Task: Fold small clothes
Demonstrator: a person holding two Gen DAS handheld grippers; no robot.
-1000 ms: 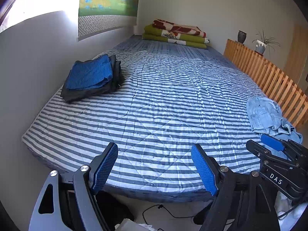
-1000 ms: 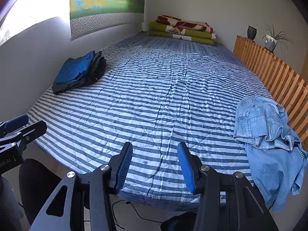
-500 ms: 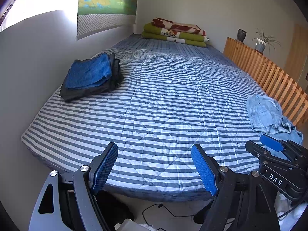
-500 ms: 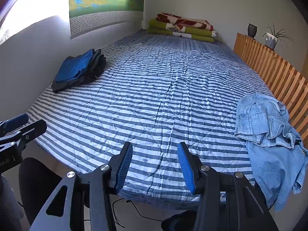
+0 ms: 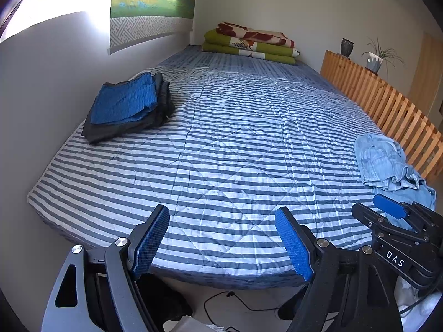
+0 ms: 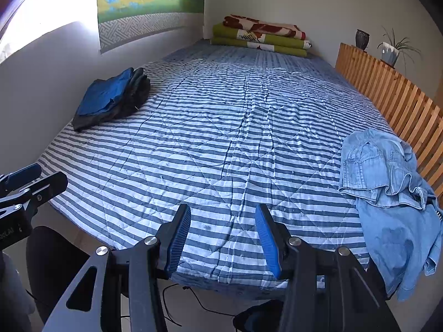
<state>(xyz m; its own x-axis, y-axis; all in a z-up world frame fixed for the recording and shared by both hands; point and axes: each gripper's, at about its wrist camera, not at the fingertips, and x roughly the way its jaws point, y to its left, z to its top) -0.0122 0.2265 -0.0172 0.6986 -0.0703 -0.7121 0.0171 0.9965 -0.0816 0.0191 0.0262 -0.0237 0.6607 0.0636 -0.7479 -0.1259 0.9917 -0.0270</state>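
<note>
A crumpled light-blue denim garment (image 6: 387, 191) lies at the near right corner of the striped bed (image 6: 227, 144), part of it hanging over the front edge; it also shows in the left wrist view as the denim garment (image 5: 384, 163). A folded stack of blue and dark clothes (image 5: 127, 108) rests at the left edge by the wall, seen too as the folded stack (image 6: 113, 99). My left gripper (image 5: 223, 239) hovers open at the bed's front edge, holding nothing. My right gripper (image 6: 223, 238) is open there too, left of the denim garment.
Folded green and red blankets (image 5: 252, 43) lie at the far end of the bed. A wooden slatted rail (image 6: 393, 102) with a vase and a potted plant (image 6: 390, 49) runs along the right side. A grey wall borders the left. Cables lie on the floor below.
Both cameras have tilted slightly, so the bed sits a little lower in view. The garment, the stack and both jaw openings look unchanged.
</note>
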